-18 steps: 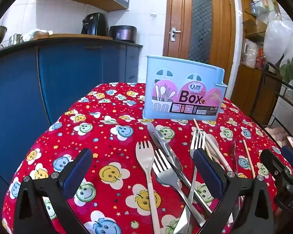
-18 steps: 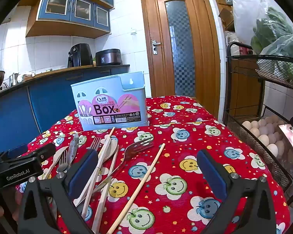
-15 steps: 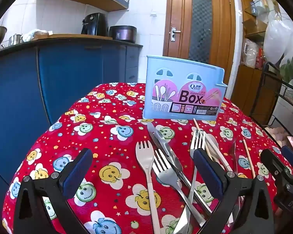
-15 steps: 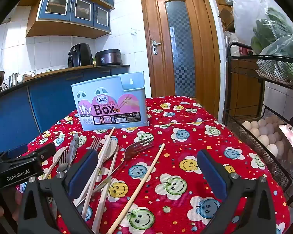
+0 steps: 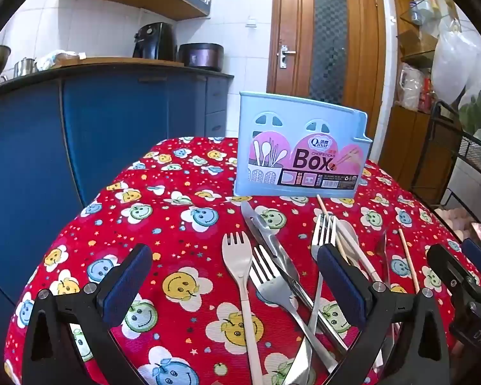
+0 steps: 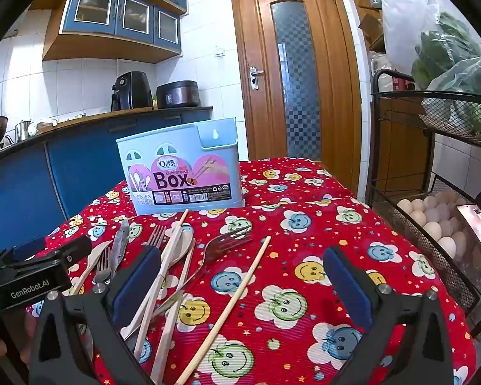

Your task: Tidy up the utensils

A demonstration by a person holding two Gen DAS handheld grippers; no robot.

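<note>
The utensils are heaped in front of the chopsticks box [image 5: 299, 157], handles pointing away from it toward the grippers. The cream fork [image 5: 239, 266] is framed lengthwise between the wide-spread, empty jaws of the left gripper [image 5: 234, 280]. The right gripper [image 6: 240, 280], equally spread and empty, frames one chopstick [image 6: 234, 301] diagonally.

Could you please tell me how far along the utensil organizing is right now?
Nothing looks done: no utensil shows above the light blue plastic chopsticks box. Nothing is in hand; the left gripper and right gripper are open and empty. Left to do: metal forks, knife, wooden chopsticks on the red smiley tablecloth.
</note>
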